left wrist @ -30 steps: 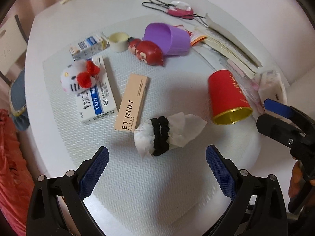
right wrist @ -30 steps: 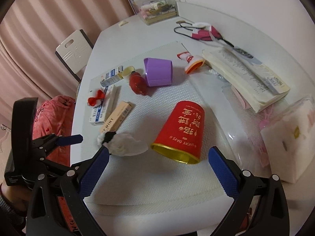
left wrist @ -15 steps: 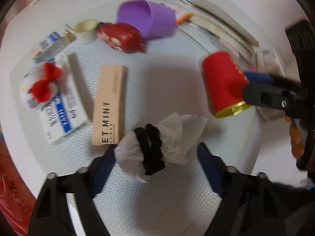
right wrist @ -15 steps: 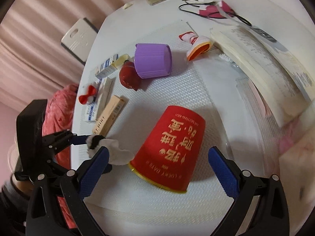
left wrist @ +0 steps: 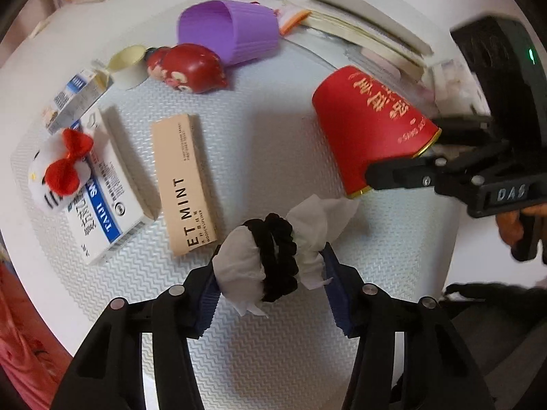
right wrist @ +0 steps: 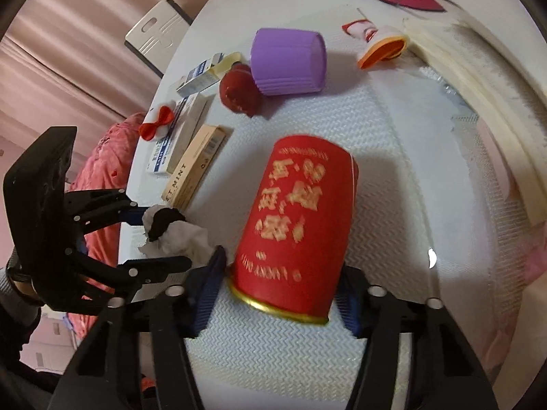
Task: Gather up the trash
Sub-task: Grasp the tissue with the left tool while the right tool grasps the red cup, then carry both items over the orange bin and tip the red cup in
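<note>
A crumpled white tissue (left wrist: 246, 266) with a black hair tie (left wrist: 277, 256) wrapped around it lies on the white textured mat (left wrist: 273, 358). My left gripper (left wrist: 270, 294) has its blue pads against both ends of the tissue, shut on it; it also shows in the right wrist view (right wrist: 143, 235). A red paper cup (right wrist: 297, 225) with gold print lies on its side. My right gripper (right wrist: 280, 297) has its pads at both sides of the cup's gold rim, shut on it. The cup also shows in the left wrist view (left wrist: 372, 126).
On the mat lie a beige "MINT" box (left wrist: 183, 184), a blue-white medicine box (left wrist: 102, 198) with a Hello Kitty plush (left wrist: 58, 174), a red figurine (left wrist: 188, 66) and a tipped purple cup (left wrist: 232, 30). Books (right wrist: 478, 78) lie at the right; a chair (right wrist: 154, 37) stands behind.
Both grippers have moved forward and closed: the left onto the tissue with the hair tie, the right onto the red cup's rim end.
</note>
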A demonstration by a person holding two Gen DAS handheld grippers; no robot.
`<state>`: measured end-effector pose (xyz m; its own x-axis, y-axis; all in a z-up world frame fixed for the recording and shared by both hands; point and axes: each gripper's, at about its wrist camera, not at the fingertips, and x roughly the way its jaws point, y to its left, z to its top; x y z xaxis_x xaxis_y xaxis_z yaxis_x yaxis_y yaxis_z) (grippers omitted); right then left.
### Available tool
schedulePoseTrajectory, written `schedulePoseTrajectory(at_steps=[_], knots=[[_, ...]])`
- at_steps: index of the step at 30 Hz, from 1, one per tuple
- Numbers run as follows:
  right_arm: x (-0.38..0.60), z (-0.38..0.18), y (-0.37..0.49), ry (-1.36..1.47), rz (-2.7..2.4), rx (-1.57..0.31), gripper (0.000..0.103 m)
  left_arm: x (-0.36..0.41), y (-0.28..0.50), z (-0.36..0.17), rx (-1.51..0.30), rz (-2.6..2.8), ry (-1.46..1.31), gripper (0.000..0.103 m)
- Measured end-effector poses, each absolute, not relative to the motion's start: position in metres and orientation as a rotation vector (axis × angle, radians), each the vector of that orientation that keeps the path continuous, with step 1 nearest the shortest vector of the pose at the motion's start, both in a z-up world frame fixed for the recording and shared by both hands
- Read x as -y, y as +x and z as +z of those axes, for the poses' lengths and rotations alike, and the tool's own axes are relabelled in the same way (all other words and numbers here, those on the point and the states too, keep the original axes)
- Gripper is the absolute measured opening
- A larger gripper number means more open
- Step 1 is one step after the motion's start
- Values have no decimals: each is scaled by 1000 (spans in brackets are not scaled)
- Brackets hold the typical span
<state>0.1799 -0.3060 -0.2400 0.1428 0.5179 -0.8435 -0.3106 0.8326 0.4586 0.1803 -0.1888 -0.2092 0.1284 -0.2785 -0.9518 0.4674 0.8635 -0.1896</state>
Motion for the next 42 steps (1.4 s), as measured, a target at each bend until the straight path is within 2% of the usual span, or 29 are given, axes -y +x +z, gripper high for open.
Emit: schedulePoseTrajectory(at_steps=[8, 15, 30, 42], knots=[[288, -222, 174, 89, 677, -1253, 44, 187, 166, -196, -1322, -575, 114, 49], [256, -193, 158, -16, 812, -1233, 44, 132, 149, -172, -1289, -519, 72, 49], [96, -152, 101, -334, 1194, -1162, 44, -21, 44, -134, -1294, -305, -9, 49], [-57, -167, 51, -597, 1423, -1138, 44, -126, -8, -159, -1321, -153, -117, 49]])
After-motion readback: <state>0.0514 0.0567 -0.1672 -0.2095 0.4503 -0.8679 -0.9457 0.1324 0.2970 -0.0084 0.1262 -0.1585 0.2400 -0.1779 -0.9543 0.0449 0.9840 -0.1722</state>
